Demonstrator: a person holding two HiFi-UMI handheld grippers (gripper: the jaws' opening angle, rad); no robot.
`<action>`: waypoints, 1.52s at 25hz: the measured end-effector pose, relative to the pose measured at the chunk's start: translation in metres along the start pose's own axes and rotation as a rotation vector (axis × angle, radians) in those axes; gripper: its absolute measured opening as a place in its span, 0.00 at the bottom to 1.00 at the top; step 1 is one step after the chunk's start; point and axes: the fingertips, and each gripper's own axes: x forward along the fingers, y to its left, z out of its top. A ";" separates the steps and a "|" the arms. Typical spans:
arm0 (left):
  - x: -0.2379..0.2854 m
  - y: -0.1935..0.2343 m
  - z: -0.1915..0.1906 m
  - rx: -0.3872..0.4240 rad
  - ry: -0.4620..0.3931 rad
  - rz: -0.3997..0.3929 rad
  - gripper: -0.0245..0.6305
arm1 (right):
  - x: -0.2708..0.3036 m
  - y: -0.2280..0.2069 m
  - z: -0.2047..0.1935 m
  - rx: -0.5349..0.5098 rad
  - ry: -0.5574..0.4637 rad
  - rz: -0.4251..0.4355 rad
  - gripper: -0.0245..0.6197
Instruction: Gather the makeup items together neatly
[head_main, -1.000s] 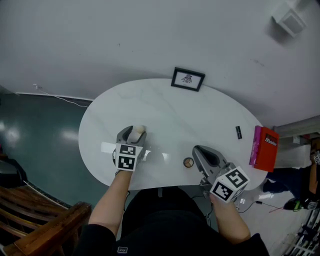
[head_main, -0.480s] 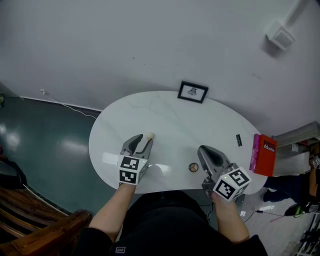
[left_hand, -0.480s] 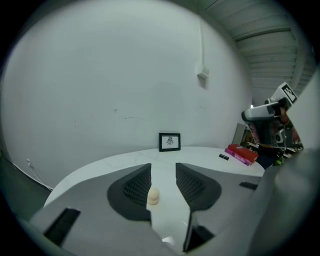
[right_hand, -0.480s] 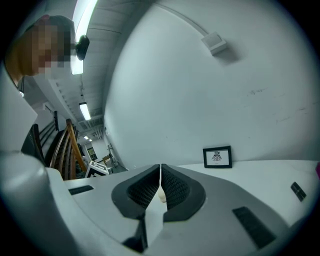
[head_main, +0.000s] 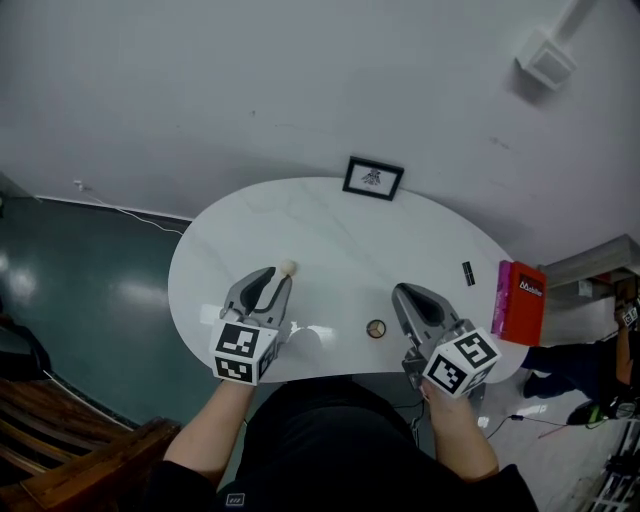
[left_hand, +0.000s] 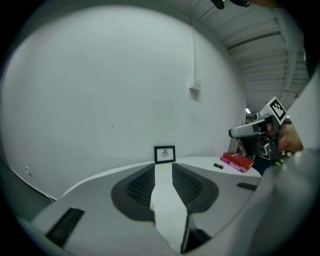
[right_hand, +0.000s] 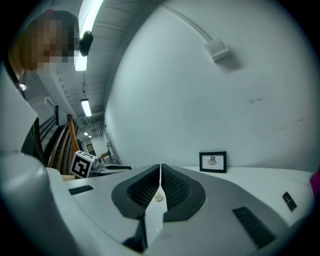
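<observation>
Lifted off the beige item (head_main: 288, 267), left gripper (head_main: 272, 278) fingers, empty, have been closing halfway; right gripper (head_main: 405, 295) fingers clenched, empty.

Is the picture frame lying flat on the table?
No, the picture frame stands upright at the far edge of the white table.

Beige puff (head_main: 288, 267) just past left claw (head_main: 272, 279), round compact (head_main: 376, 328) beside right claw (head_main: 409, 296).

table (head_main: 330, 235) white | box (head_main: 517, 300) red | picture frame (head_main: 373, 178) black | makeup puff (head_main: 288, 267) beige | floor (head_main: 80, 290) teal
</observation>
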 end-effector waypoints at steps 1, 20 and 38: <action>-0.002 -0.002 0.003 -0.004 -0.008 0.011 0.20 | -0.003 -0.002 0.000 -0.002 0.000 0.004 0.10; -0.001 -0.106 0.008 -0.032 -0.086 0.084 0.07 | -0.063 -0.034 -0.074 -0.059 0.103 0.101 0.10; 0.009 -0.116 -0.032 -0.046 -0.010 -0.014 0.07 | -0.035 -0.047 -0.193 -0.122 0.304 -0.006 0.38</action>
